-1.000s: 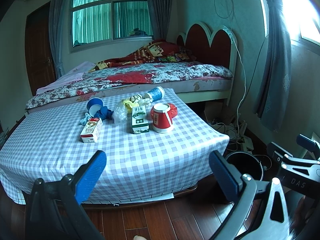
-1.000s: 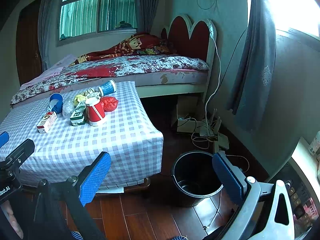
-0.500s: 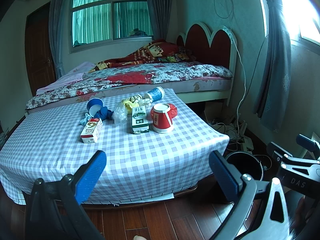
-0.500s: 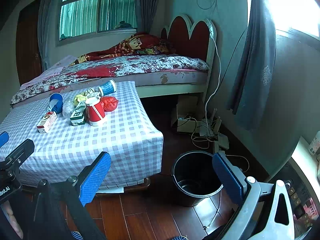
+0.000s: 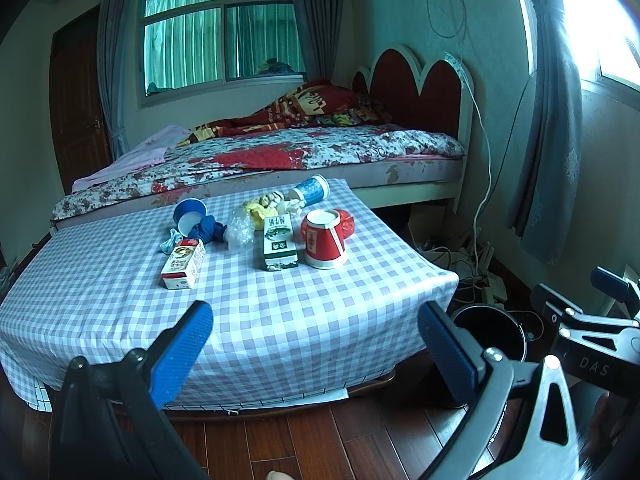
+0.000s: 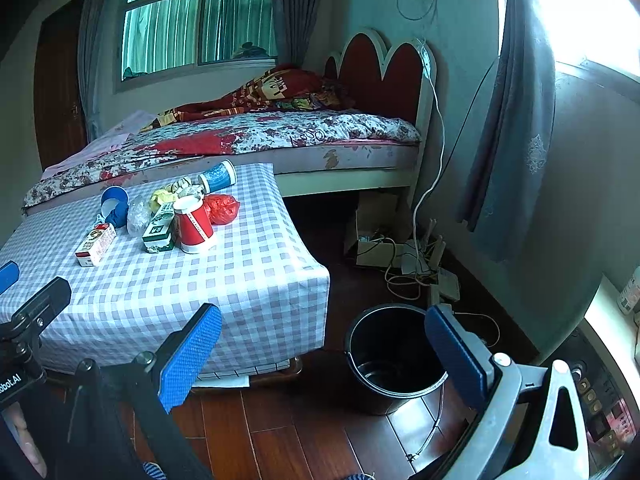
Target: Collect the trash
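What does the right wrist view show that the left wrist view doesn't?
Only the right wrist view shows inside the black bucket, which looks empty, and the left gripper at its left edge. Only the left wrist view shows the right gripper at its right edge. Both show the checkered table with the red cup, green carton and red-and-white carton.

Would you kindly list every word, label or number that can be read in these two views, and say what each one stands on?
"DAS": on the black body of the right gripper, seen from the left wrist.
"obot.AI" (start cut off): on the body of the left gripper, seen from the right wrist.
Green carton: print too small to read.
Red and white carton: print too blurred to read.
Red paper cup: label unreadable.
Red blanket: lettering illegible.
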Tool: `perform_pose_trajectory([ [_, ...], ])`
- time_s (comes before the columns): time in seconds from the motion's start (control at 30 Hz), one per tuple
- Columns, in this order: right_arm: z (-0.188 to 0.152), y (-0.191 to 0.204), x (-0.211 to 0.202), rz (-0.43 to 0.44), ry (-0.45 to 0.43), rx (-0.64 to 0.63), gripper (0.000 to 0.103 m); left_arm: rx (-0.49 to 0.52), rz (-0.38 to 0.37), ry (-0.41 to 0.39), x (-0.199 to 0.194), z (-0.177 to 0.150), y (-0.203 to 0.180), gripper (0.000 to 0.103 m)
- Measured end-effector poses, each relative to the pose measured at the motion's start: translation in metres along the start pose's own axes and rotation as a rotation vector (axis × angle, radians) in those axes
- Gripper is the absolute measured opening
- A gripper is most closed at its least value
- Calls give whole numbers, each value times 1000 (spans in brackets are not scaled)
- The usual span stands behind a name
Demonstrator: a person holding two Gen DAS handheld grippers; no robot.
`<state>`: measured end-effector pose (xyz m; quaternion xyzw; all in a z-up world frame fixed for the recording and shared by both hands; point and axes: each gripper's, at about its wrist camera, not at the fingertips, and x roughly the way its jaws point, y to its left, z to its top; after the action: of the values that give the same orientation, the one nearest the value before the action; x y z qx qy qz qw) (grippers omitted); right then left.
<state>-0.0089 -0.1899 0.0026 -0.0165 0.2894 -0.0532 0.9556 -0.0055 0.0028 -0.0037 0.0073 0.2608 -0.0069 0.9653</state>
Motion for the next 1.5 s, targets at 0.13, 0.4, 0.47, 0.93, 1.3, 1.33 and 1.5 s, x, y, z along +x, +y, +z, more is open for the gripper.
perform_pose_trajectory([
  [0.13, 0, 0, 0, 2, 0, 0, 102, 1, 0, 0, 0, 0, 0, 102],
  [0.4, 1, 0, 1, 6, 3, -2, 102, 0, 2, 0, 0, 0, 0, 102],
  [0.47, 0, 1, 1, 5, 3, -3, 102, 0, 2, 1, -1, 0, 0, 102],
  [0.93, 8, 25, 41, 139, 53, -60, 102, -69, 63, 57, 41, 7, 43, 102],
  [1.3, 35, 97, 115, 327, 82, -182, 102, -144, 191, 146, 114, 2, 125, 102],
  [1.33, 38, 105, 122, 332, 77, -192, 101, -138, 207, 160, 124, 2, 132, 101],
  [1.5, 54, 142, 166, 370, 85, -225, 93, -141, 238, 195, 165, 6, 163, 93],
])
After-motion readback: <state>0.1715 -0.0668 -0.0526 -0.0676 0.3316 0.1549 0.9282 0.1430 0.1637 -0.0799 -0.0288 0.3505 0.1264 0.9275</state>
